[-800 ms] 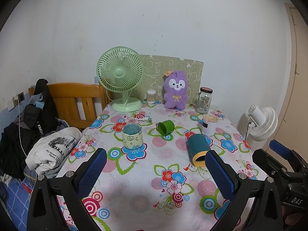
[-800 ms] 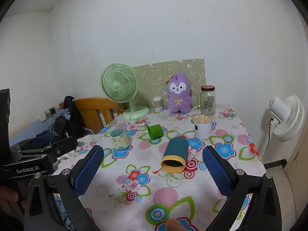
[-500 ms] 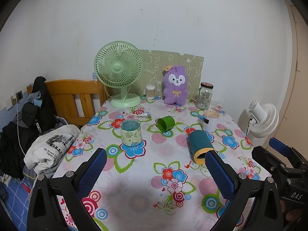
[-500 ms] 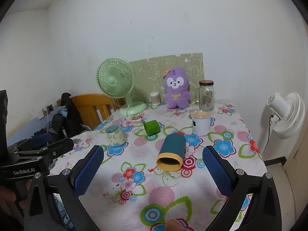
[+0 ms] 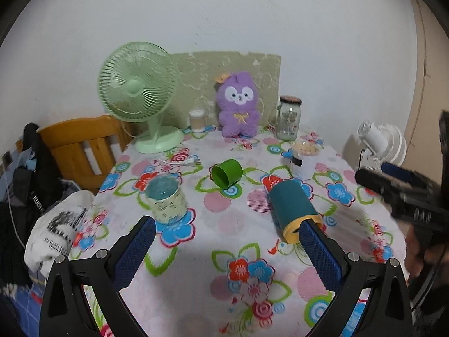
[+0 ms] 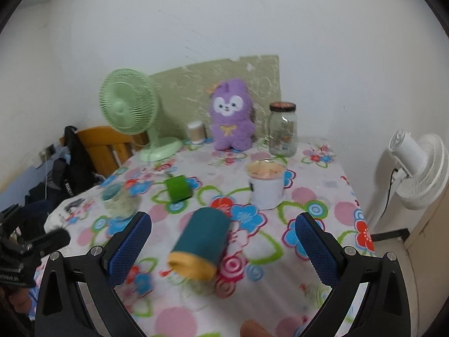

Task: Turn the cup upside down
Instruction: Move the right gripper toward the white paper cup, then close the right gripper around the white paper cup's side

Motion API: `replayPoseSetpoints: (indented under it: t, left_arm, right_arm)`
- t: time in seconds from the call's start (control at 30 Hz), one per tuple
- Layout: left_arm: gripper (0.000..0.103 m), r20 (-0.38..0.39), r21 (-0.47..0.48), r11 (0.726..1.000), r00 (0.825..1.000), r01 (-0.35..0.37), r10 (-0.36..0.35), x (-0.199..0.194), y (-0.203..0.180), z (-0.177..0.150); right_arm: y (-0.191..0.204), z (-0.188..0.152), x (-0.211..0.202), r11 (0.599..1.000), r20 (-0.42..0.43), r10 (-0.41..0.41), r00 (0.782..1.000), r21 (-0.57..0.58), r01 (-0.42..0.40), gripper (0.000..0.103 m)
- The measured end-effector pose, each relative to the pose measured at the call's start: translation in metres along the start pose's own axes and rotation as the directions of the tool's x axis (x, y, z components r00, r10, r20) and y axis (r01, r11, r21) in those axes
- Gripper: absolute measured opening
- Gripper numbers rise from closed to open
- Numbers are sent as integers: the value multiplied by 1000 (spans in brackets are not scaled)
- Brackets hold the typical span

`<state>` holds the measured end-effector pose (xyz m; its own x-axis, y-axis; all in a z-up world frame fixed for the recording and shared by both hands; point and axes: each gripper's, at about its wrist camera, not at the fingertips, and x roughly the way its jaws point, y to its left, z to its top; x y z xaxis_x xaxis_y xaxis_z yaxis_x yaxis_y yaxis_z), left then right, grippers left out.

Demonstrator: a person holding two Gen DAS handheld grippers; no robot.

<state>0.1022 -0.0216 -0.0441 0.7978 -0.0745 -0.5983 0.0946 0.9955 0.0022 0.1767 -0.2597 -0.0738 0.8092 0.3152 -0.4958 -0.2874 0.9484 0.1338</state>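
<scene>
A teal cup with a yellow rim lies on its side on the floral table, mouth toward me. A small green cup also lies on its side farther back. A pale patterned cup stands upright at the left. My left gripper is open and empty, its right finger just in front of the teal cup. My right gripper is open, its fingers on either side of the teal cup, not touching it.
A white cup, glass jar, purple plush, small container and green fan stand toward the back. A wooden chair with clothes stands left. A white floor fan stands right.
Both grippers have moved forward over the table toward the cups. The right gripper now straddles the teal cup. The cups have not moved.
</scene>
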Motion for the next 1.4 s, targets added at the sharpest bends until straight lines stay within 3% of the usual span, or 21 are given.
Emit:
replayPoseSetpoints:
  t: [0.3,0.53,0.83,1.03,1.1,1.27,1.4]
  left_arm:
    - [103,-24,113,994,1000,-6,9,63,-16,26]
    - [103,-50,165,986,999,-8,17,109,-29,43]
    - [103,-106,282,957,994,63,-34,163,-52,54]
    - [103,-134,303,947,988,108,-70,183,-64,55]
    - [103,-143,299,947,987,118,-77,188,-66,56]
    - [103,-146,290,950,987,112,-71,194,-69,59]
    - [103,-136,288,952,988,106,-69,189,-67,60]
  right_arm:
    - [-42,15,88,998,-97,-43,994,48,48,103]
    - [-52,18,134,997,-156,-64,986,28,69,103]
    - [-62,26,162,997,-183,-64,981,38,72,103]
    - [-65,25,179,998,-209,-63,976,8,66,103]
    - [-65,24,184,998,-209,-61,976,4,63,100]
    - [-69,23,199,998,-244,-48,969,15,54,69]
    - [-68,25,200,999,-225,-36,974,28,43,65]
